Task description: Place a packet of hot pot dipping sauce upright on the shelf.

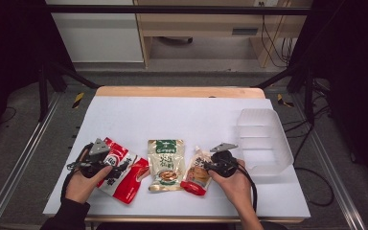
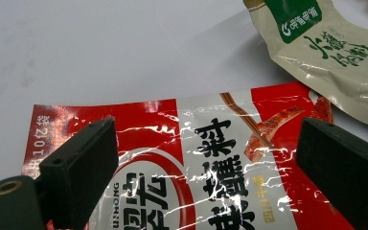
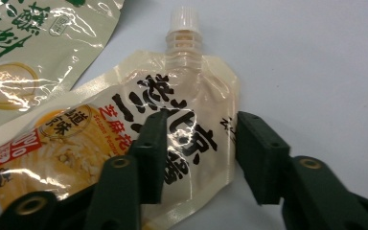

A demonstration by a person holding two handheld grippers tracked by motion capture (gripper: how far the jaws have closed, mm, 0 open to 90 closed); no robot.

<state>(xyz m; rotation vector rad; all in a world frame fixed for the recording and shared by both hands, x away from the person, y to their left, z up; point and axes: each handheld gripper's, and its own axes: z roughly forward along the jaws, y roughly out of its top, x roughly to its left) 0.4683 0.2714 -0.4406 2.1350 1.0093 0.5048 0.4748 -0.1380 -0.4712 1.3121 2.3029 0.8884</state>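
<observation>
Three food packets lie in a row on the desk (image 1: pixel 182 115): one red packet (image 1: pixel 122 173) with white and black lettering, one beige packet (image 1: pixel 166 164) with a green top band, and one pale spouted pouch (image 1: pixel 196 171) with a single white screw cap. One clear plastic tub (image 1: pixel 263 140) stands at the right side of the desk. Two grippers are in hand, the left gripper (image 1: pixel 96 160) and the right gripper (image 1: pixel 211 165), each with two black fingers. One white sheet covers the one wooden desk.
</observation>
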